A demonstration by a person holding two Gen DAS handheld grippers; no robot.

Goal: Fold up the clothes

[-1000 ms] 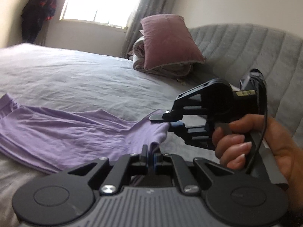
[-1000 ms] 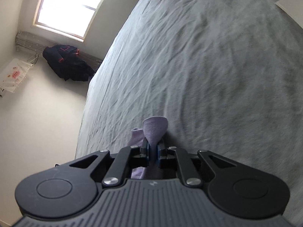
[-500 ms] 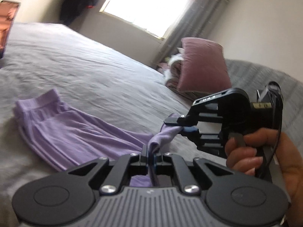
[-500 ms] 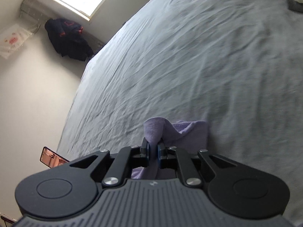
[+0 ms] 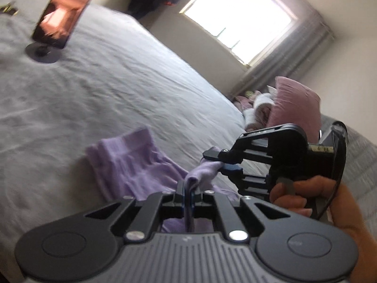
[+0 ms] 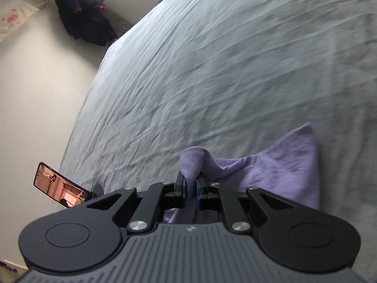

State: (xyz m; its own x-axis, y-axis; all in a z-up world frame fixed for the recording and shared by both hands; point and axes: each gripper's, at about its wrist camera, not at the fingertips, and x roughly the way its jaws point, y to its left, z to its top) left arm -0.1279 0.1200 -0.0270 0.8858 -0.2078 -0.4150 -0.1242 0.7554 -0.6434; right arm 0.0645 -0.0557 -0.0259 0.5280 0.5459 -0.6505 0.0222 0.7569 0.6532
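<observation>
A lilac garment (image 5: 132,165) lies bunched on the grey bed sheet (image 5: 117,89). My left gripper (image 5: 188,188) is shut on a fold of its edge. Just to the right, the right gripper (image 5: 218,161), held in a person's hand (image 5: 318,198), is shut on another part of the same edge. In the right wrist view the right gripper (image 6: 190,186) pinches a raised hump of the lilac garment (image 6: 282,165), whose far part lies flat on the sheet to the right.
A phone on a round stand (image 5: 59,11) stands on the bed to the far left, also seen as the phone (image 6: 61,186) in the right wrist view. A pink pillow (image 5: 294,103) and folded bedding lie at the headboard. Dark clothes (image 6: 84,16) hang by the window.
Both grippers have carried the held edge leftward over the garment, which now looks shorter and doubled up. Both views have rolled, and the phone on its stand has come into sight.
</observation>
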